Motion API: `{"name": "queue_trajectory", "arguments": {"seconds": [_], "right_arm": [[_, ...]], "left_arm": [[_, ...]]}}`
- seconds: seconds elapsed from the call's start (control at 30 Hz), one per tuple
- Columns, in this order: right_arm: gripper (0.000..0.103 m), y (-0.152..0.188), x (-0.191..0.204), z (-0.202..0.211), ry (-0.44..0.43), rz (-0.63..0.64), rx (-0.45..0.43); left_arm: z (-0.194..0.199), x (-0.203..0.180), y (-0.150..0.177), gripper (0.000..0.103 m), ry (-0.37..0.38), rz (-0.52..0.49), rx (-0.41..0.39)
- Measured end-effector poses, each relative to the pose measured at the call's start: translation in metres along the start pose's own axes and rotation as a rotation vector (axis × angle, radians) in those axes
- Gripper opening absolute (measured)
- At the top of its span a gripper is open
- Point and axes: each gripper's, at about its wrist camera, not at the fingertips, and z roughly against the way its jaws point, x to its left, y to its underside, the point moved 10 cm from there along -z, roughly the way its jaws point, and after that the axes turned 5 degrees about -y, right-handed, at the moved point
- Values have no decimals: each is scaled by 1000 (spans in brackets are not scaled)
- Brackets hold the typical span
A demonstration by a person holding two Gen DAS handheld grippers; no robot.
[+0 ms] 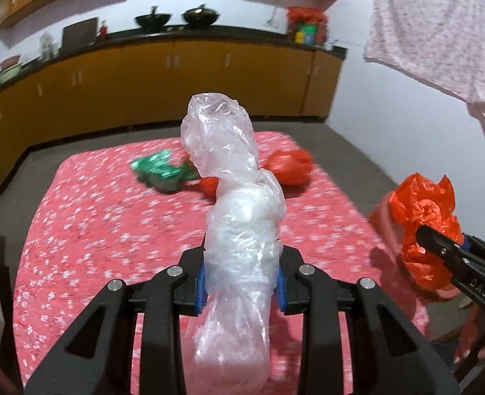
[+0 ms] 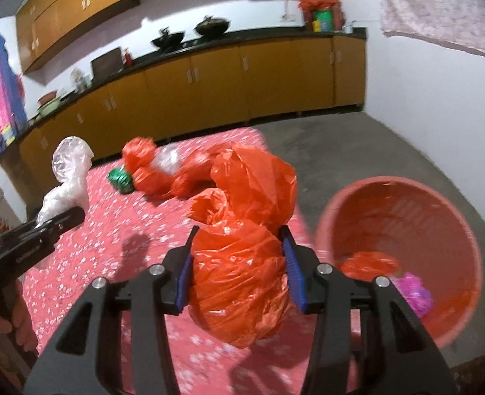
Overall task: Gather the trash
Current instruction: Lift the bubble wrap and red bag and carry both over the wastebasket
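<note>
Trash is held in both grippers above a pink flowered cloth [image 1: 87,217] spread on the grey floor. The left gripper [image 1: 241,283] is clamped on a crumpled clear plastic bag [image 1: 239,197], its blue pads pressing the bag's middle while the top stands up past the fingertips. The right gripper [image 2: 239,263] is clamped on a crumpled orange plastic bag [image 2: 242,263], which bulges out between its blue pads. More orange bags [image 2: 163,177] and a green wrapper [image 2: 120,181] lie on the far part of the cloth. A pink basket [image 2: 407,197] sits on the floor just beside the cloth's right edge, with orange and purple scraps inside. Yellow cabinets [image 2: 226,79] line the far wall.
</note>
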Motion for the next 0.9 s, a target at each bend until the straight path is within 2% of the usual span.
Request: {"name": "queue_trajectory", "arguments": {"seconds": [0.23, 0.47, 0.9], "right_arm": [[46, -5, -47, 51, 107, -1, -79], [46, -5, -96, 90, 215, -13, -124], [46, 3, -157, 120, 343, -64, -148]], "left_arm": [[19, -64, -7, 31, 92, -73, -46], [28, -120, -6, 31, 151, -133, -68], [34, -196, 3, 31, 243, -212, -67]]}}
